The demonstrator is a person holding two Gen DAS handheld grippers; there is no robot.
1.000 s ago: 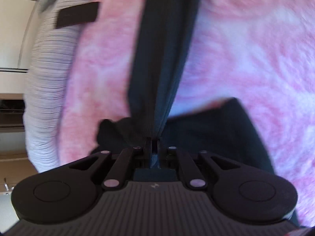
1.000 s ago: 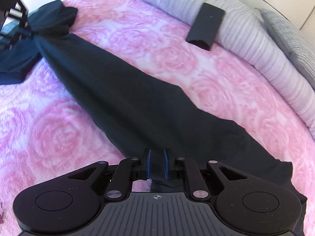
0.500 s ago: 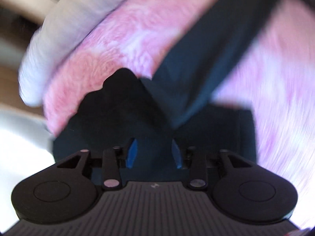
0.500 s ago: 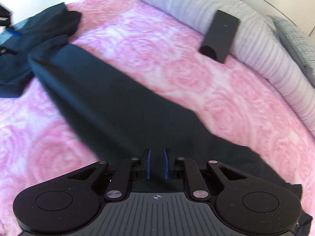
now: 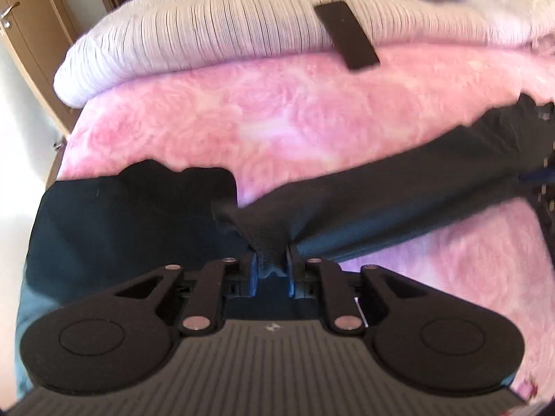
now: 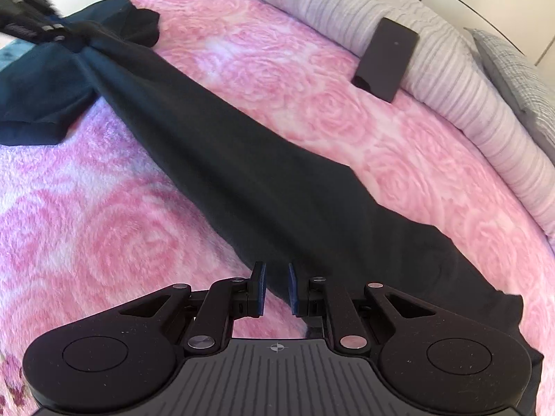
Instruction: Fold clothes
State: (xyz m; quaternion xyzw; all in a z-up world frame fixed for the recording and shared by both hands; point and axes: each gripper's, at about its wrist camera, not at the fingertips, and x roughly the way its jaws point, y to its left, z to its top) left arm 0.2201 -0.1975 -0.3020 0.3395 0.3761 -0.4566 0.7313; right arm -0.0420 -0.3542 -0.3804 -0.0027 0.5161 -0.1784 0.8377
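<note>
Half a second back the left gripper point(image 5: 271, 267) had its jaws spread wide over the cloth; now they have pinched in on a bunched wad of the dark garment point(image 6: 222, 159), and the view has swung round to face the bedhead. The blue pads press the wad from both sides, with a narrow gap left between them filled with fabric. From that wad the garment runs taut, off to the right in the left wrist view and out to the far edge of frame. A looser part of it lies rumpled to the left of the left gripper.

Over on the right, the right gripper point(image 6: 275, 289) has its fingers a little way apart, and the garment's edge passes between the blue pads. Whether they truly bite on the fabric I cannot tell. In its view the garment stretches as one long dark band, diagonally across the pink rose-patterned blanket point(image 6: 104, 228), up to the left gripper at the top left corner.

A flat black case point(image 6: 386, 59) leans against the striped white bolster point(image 6: 451, 79) at the head of the bed, well apart from the garment. A wooden door point(image 5: 20, 24) stands at the left edge
</note>
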